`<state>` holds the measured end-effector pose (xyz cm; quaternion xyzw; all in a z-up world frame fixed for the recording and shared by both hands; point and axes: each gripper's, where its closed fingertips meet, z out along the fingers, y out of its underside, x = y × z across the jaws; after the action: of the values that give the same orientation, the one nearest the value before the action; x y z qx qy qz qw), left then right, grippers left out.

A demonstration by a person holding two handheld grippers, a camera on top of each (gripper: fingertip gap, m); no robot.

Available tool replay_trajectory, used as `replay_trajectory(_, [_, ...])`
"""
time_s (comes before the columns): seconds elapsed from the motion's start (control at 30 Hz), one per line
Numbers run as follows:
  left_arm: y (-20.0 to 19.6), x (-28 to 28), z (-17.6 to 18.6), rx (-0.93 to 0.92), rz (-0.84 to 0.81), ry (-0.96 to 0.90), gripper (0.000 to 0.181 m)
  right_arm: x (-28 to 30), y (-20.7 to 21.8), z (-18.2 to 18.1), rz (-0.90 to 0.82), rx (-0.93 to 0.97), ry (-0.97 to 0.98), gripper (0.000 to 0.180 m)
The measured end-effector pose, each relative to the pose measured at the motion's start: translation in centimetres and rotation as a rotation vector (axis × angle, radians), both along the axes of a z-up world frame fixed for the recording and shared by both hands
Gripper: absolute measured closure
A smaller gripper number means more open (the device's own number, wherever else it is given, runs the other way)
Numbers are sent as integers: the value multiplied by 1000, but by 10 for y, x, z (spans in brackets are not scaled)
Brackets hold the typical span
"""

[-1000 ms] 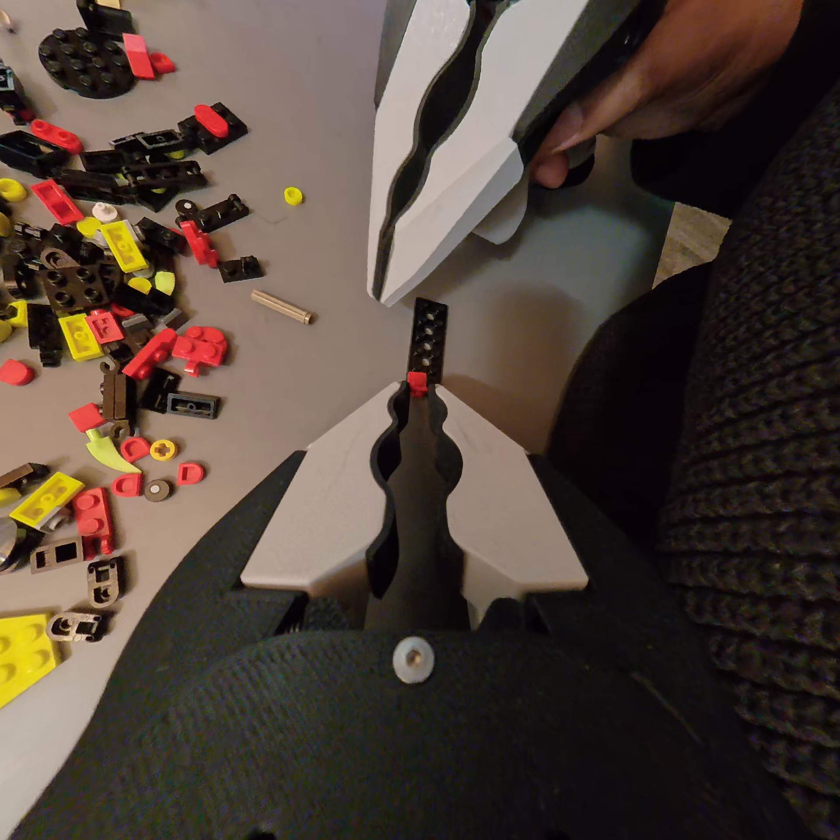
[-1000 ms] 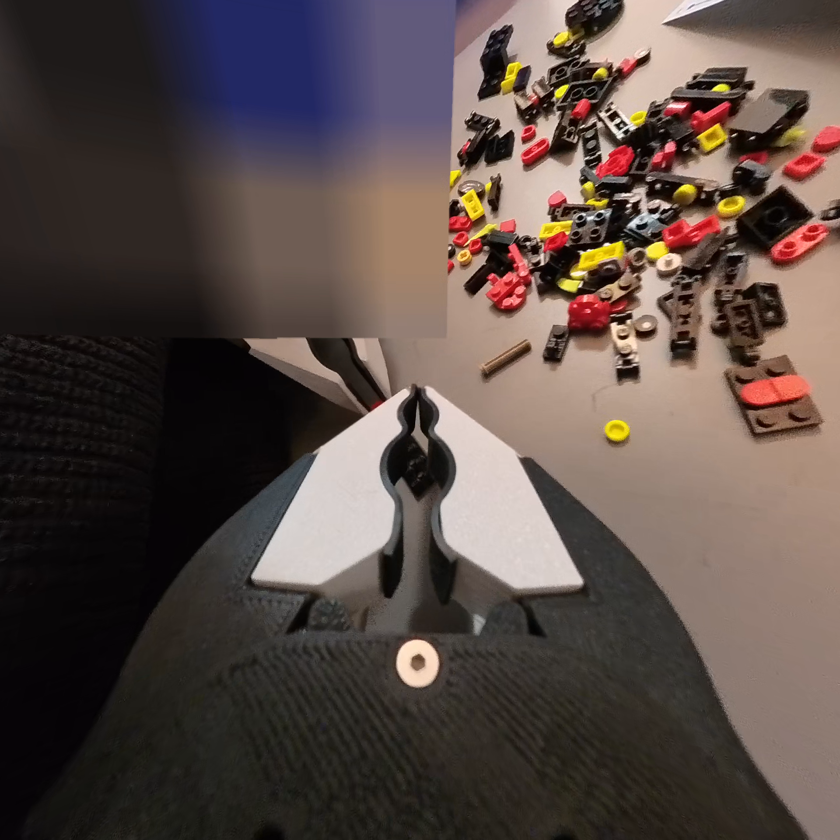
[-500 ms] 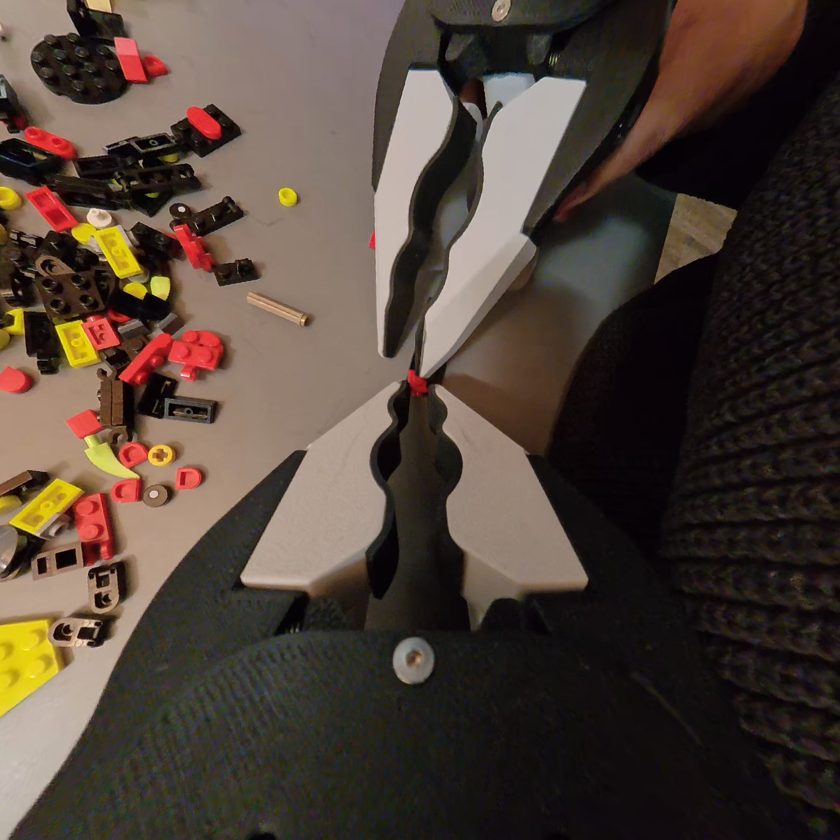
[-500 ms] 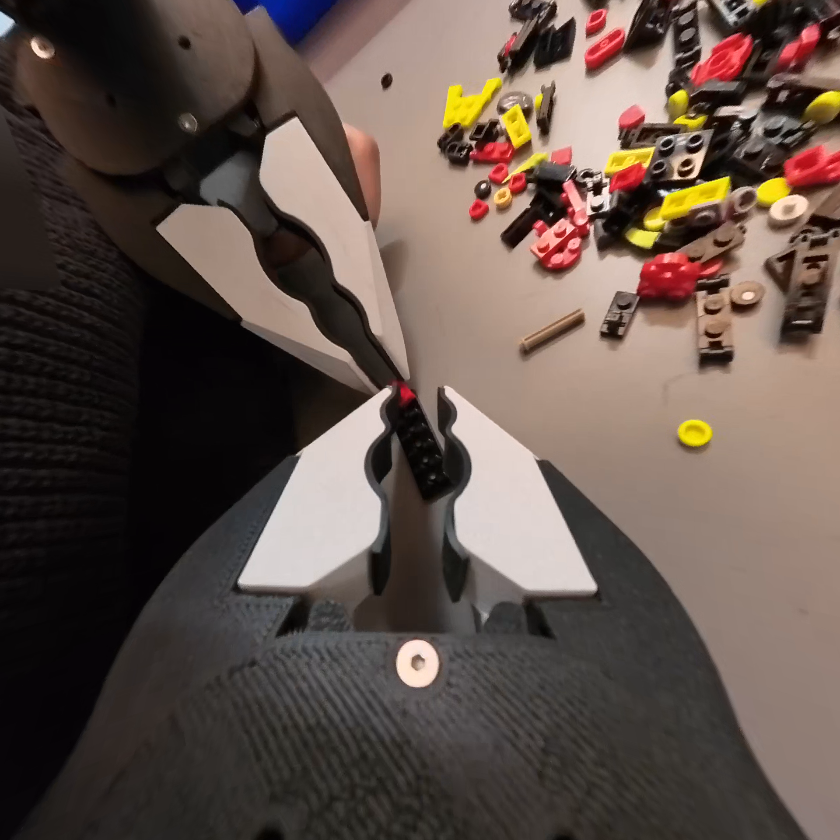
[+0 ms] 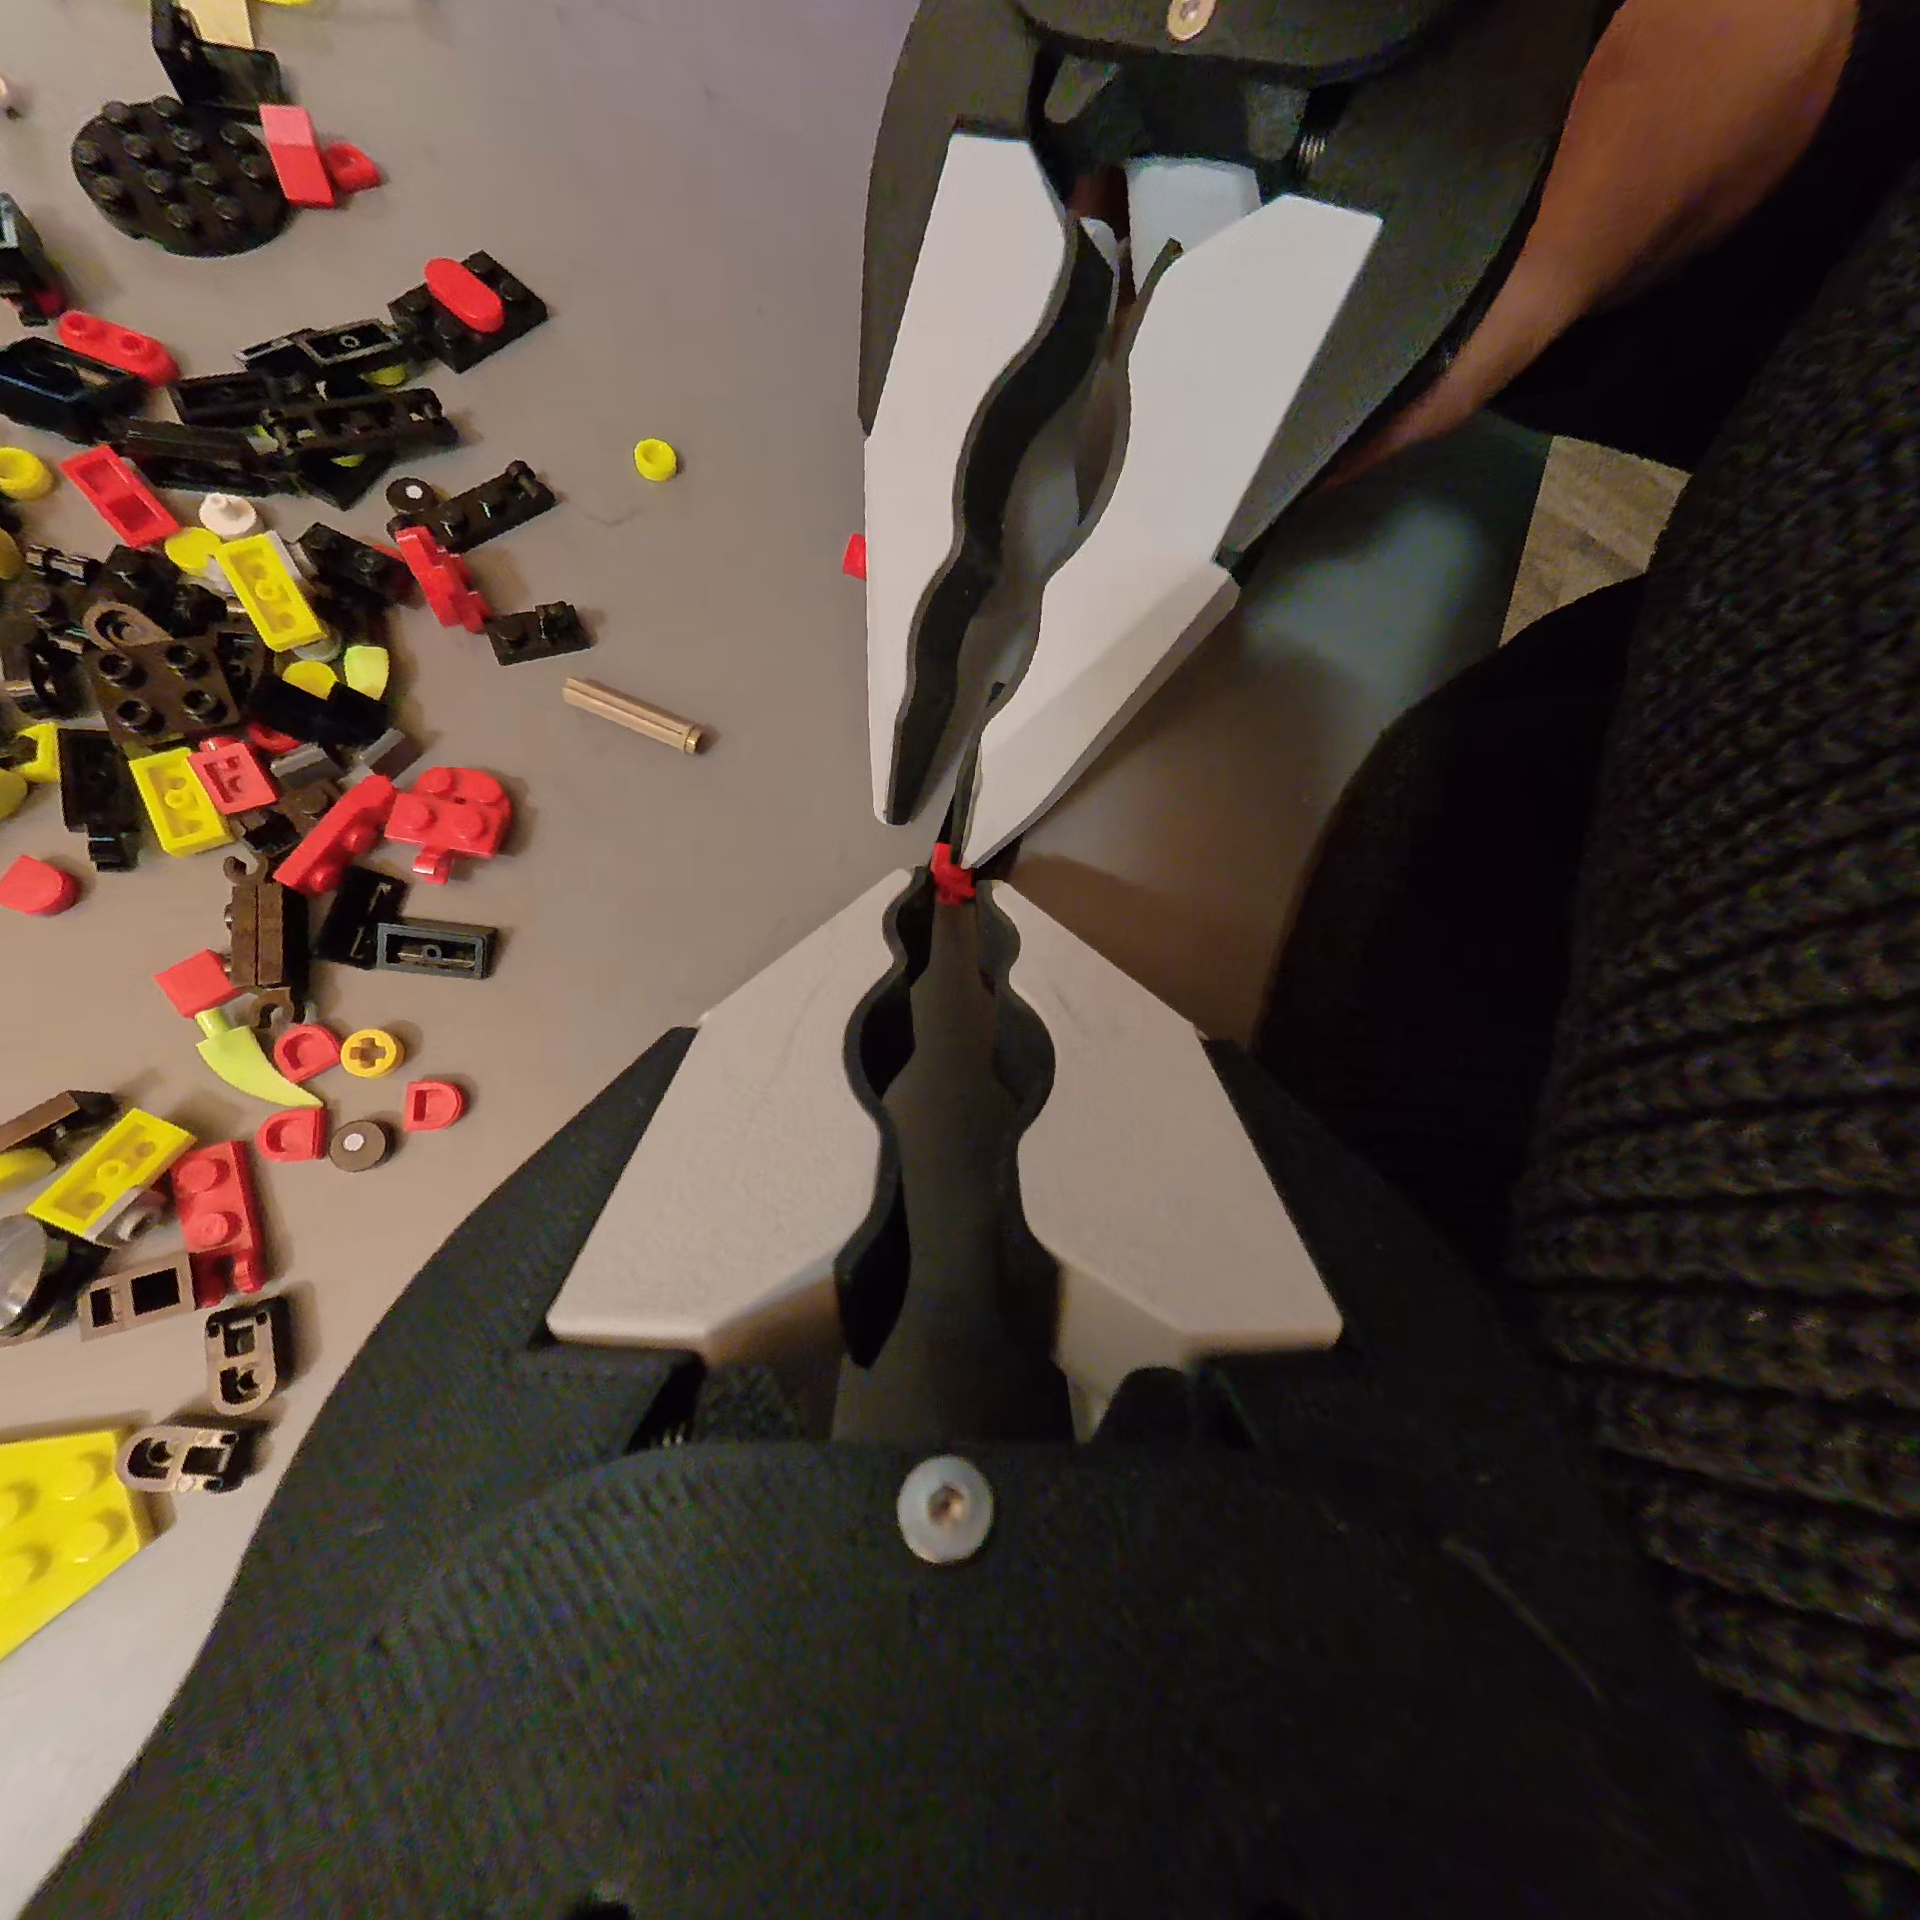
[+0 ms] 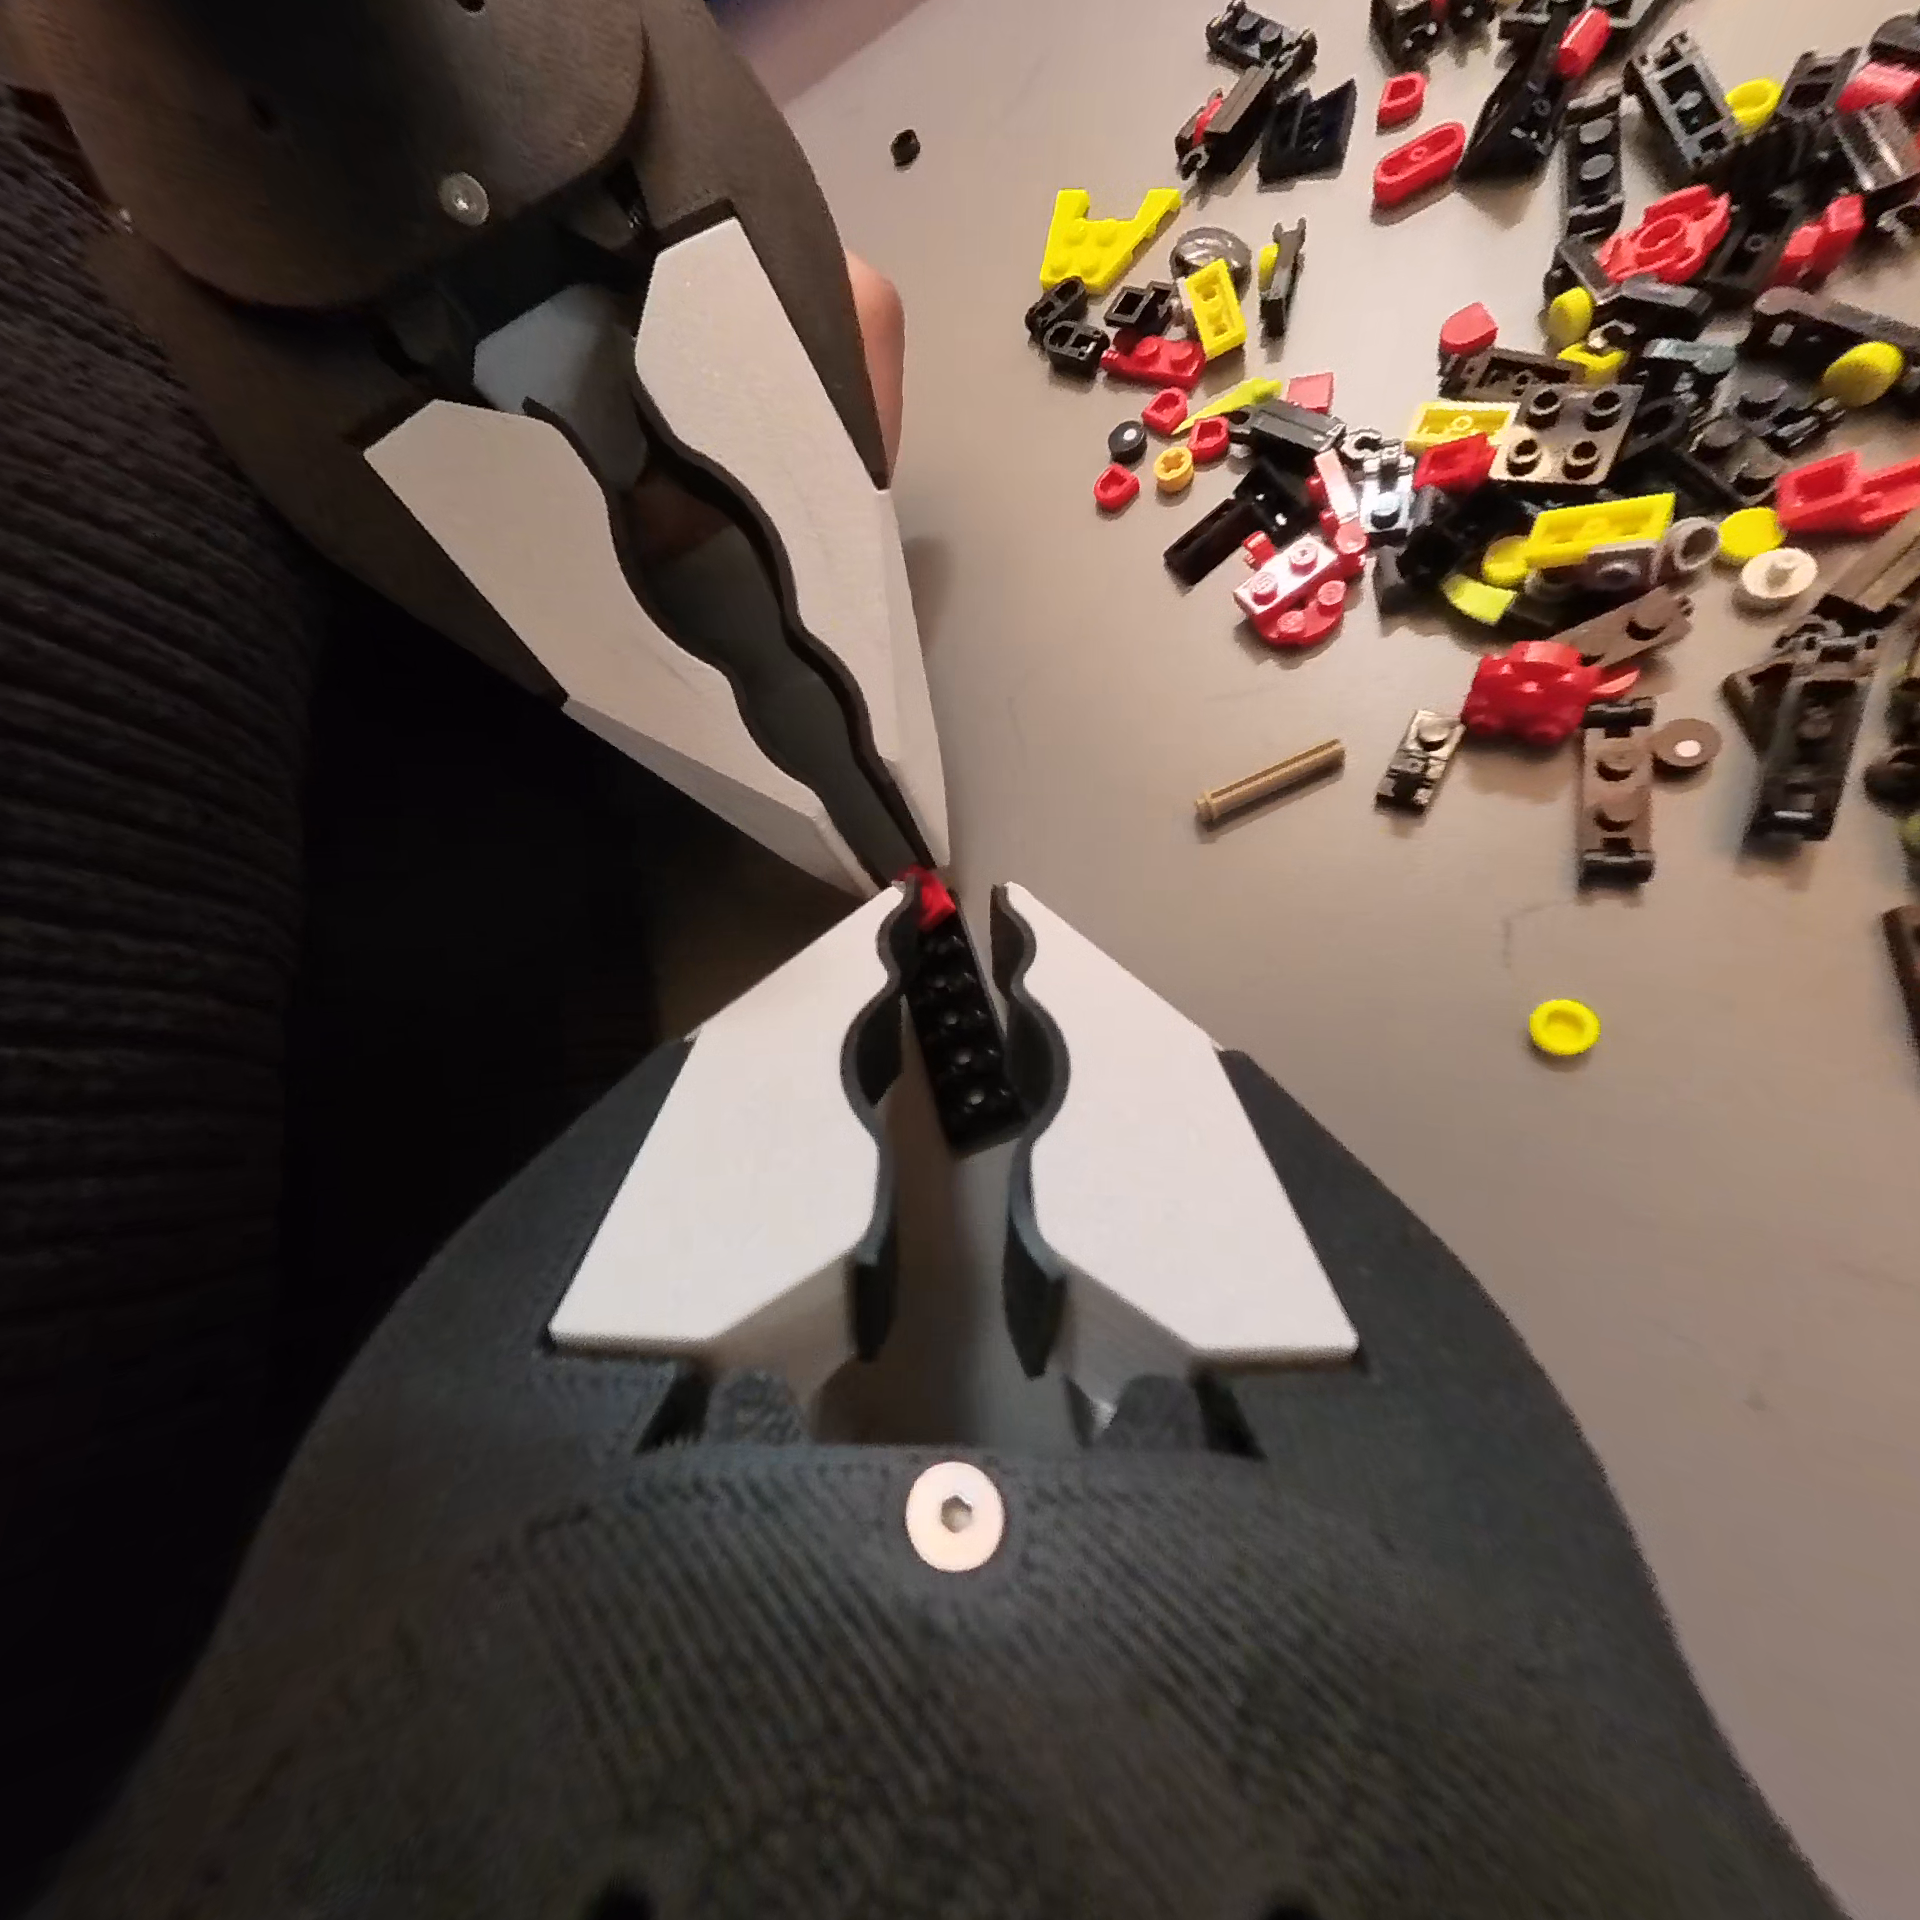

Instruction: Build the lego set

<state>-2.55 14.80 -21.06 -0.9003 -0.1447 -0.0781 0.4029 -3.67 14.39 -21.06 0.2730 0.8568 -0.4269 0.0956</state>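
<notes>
**Tip to tip over a tiny red piece**

The left gripper point(image 5: 951, 883) is pinched shut on a small red piece point(image 5: 948, 871), held right at its fingertips. The right gripper point(image 6: 945, 904) meets it nose to nose, above the table point(image 5: 675, 260) near the person's lap. Its jaws stand slightly apart at the tips, with a black plate point(image 6: 958, 1029) lying lengthwise between them; the plate looks touched on both sides, so it seems loosely held rather than clamped. The red piece sits at the plate's far end, touching it. Whether it is fully seated there cannot be told.

Judging from this, the risks lie in the grip and the angle. The red piece is caught by very little surface, so any sideways push could flick it out onto the table or the dark sweater point(image 5: 1714, 1039), where it would be hard to find. The plate is tilted in the right jaws; pressing along it may slide it deeper instead of joining the parts. Loose bricks point(image 6: 1507, 468) lie well apart and pose no hazard
</notes>
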Motion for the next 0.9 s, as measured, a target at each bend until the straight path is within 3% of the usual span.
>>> replay_trajectory(0.3, [0,-1,0,1,1,5,176,1,0,2,42,52,104,173])
replay_trajectory(0.9, [2,-1,0,1,-2,16,176,2,2,0,34,61,91,175])
